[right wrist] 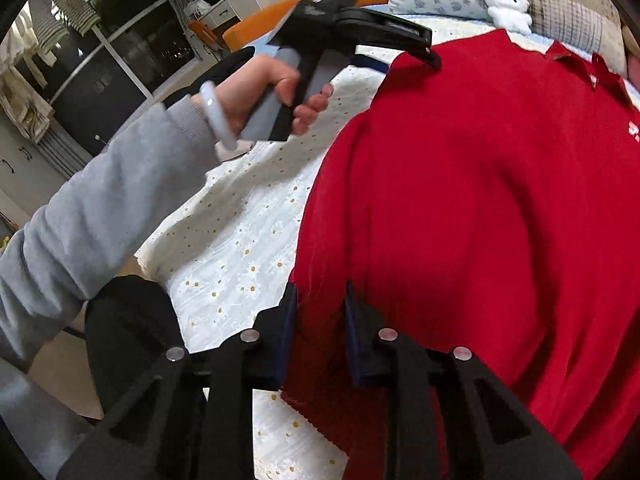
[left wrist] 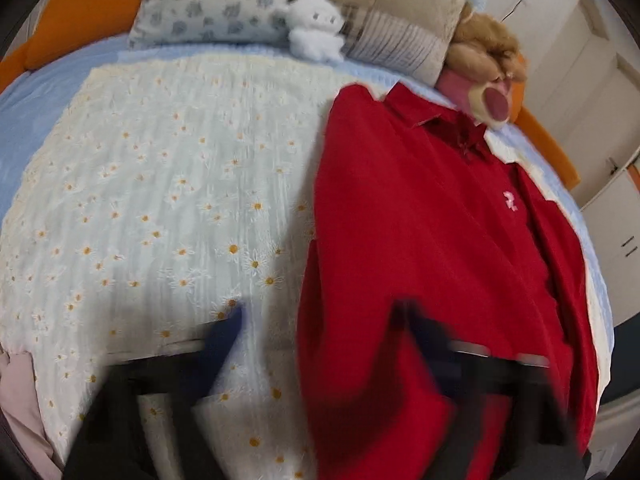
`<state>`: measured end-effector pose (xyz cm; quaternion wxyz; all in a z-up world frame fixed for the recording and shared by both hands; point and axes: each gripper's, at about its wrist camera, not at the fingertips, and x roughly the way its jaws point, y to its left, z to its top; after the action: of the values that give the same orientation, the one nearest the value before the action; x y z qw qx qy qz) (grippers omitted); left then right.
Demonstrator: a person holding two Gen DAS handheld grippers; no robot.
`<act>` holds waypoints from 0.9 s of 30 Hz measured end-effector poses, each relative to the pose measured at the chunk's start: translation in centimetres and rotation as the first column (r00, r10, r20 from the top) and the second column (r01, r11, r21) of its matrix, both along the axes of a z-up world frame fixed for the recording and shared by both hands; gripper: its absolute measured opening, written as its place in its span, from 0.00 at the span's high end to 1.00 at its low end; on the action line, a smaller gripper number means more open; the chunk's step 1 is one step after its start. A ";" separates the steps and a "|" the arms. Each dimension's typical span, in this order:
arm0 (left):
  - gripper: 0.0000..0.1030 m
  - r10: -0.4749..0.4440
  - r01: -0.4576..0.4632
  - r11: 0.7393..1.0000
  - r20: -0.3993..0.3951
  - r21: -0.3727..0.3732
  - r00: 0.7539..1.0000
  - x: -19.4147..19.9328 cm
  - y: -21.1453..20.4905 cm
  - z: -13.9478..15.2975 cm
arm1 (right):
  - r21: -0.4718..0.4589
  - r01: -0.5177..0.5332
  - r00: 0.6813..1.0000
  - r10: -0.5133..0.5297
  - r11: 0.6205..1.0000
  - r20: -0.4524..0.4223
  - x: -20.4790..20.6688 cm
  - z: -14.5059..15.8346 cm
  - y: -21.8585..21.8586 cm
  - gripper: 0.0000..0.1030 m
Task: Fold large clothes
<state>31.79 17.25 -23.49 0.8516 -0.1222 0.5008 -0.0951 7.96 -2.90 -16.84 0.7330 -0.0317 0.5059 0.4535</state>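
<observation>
Nearest us, our right gripper (right wrist: 320,300) has its jaws parted around the lower edge of the red shirt (right wrist: 460,200), not visibly pinching it. Our left gripper (left wrist: 320,320), blurred, hangs released over the shirt's side. One sleeve looks tucked in already; we judge the lengthwise fold remains. Only the right view shows our left hand (right wrist: 272,92); the left view alone reveals the brown plush bear (left wrist: 484,48) beyond the collar.
</observation>
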 end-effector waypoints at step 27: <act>0.28 -0.196 0.208 0.973 -0.118 0.100 0.973 2.7 -26.2 0.8 | 0.295 0.321 0.920 -0.222 0.900 -0.324 -2.3 -2.8 -16.0 0.64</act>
<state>34.48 -8.92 -22.70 0.8148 -0.0276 0.5603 -0.1464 5.68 -18.91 -19.60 0.7039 0.2328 0.5180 0.4266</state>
